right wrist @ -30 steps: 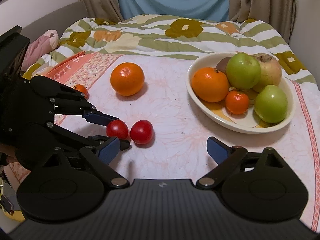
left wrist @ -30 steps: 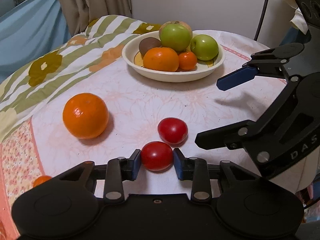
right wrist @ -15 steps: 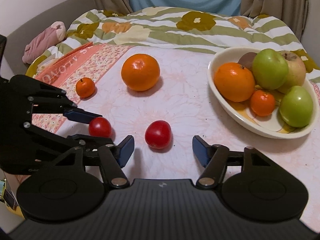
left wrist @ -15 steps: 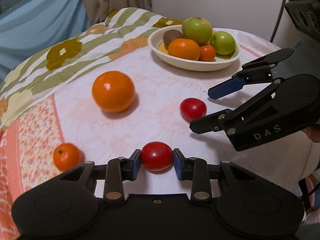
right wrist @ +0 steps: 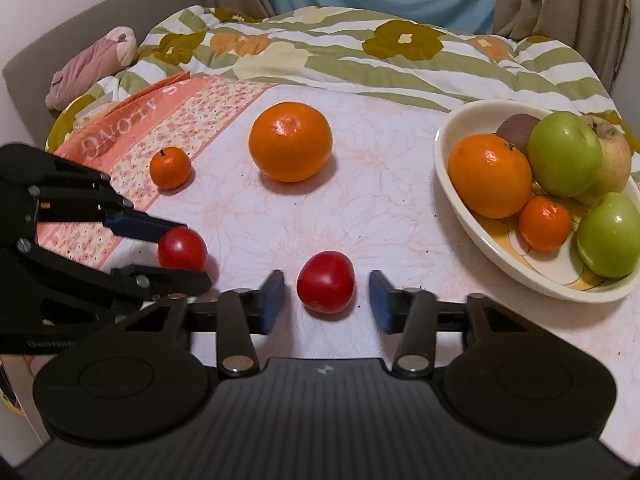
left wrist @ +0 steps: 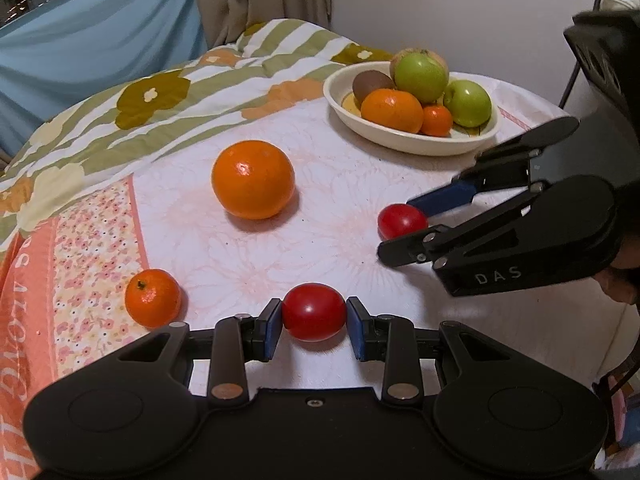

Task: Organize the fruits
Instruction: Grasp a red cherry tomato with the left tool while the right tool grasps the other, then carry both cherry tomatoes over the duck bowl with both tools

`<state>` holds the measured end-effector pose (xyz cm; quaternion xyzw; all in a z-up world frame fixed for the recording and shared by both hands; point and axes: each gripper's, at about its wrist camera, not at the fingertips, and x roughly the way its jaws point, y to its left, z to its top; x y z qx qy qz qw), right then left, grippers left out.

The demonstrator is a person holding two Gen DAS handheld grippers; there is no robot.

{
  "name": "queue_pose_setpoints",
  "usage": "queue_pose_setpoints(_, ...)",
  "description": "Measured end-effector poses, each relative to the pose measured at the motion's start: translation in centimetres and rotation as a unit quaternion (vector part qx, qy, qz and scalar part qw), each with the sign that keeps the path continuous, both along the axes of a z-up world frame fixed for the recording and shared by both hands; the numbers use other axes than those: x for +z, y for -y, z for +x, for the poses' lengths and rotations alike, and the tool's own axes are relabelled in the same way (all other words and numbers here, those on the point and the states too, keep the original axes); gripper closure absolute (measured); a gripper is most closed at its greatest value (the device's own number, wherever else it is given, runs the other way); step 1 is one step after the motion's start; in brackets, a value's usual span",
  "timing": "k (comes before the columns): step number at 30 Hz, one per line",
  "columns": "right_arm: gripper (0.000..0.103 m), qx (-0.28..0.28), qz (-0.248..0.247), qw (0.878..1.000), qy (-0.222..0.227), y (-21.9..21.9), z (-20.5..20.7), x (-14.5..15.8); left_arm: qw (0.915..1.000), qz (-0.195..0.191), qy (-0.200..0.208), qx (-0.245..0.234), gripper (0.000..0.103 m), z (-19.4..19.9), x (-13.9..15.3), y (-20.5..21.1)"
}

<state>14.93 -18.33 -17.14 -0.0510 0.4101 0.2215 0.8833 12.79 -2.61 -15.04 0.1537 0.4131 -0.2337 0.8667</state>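
- Two red tomatoes are in play. The one at the left gripper (left wrist: 314,322) is clamped tight, with both blue pads pressed into the left tomato (left wrist: 314,312). It sits well away from the bowl (right wrist: 444,152), the farther of the two tomatoes from it.
- Right gripper (right wrist: 326,300): its jaws have just been closing around the right tomato (right wrist: 326,282). From its own camera there's still a sliver of gap on each side, so the pads aren't squeezing it. This tomato rests on the tablecloth (right wrist: 380,200), out to the left of the bowl and closer to it than the first tomato.
- Big orange (right wrist: 290,142) sits loose on the cloth, farther left of the bowl than the right tomato and apart from both tomatoes.
- Small mandarin (right wrist: 170,168) lies farther from the bowl again, on the flowery pink strip.
- Bowl itself holds an orange (right wrist: 490,176), a little mandarin (right wrist: 544,224), two green apples (right wrist: 564,154), a kiwi (right wrist: 516,126) and a reddish apple (right wrist: 612,156), all piled touching.
- Striped flower quilt (right wrist: 360,56) is bunched up behind the bowl.
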Motion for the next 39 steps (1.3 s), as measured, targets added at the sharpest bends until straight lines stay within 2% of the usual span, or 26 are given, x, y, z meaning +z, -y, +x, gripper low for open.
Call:
queue_pose_setpoints(10,0.058,-0.013,0.002,1.0,0.012,0.7,-1.2,2.0,0.9997,-0.005,0.012,0.019,0.065,-0.9,2.0,-0.1)
queue_pose_setpoints(20,0.058,-0.039,0.02,0.998,0.035,3.3,-3.8,7.5,0.9983,-0.017,0.047,0.03,0.065,-2.3,6.7,1.4)
queue_pose_setpoints(32,0.058,-0.086,0.038,0.993,0.067,9.7,-5.4,12.6,0.9955,-0.051,0.075,0.027,0.065,-2.5,11.6,6.9)
queue_pose_setpoints(39,0.058,-0.105,0.039,0.99,0.081,14.2,-4.5,13.7,0.995,-0.058,0.081,0.011,0.065,-1.5,12.3,11.4)
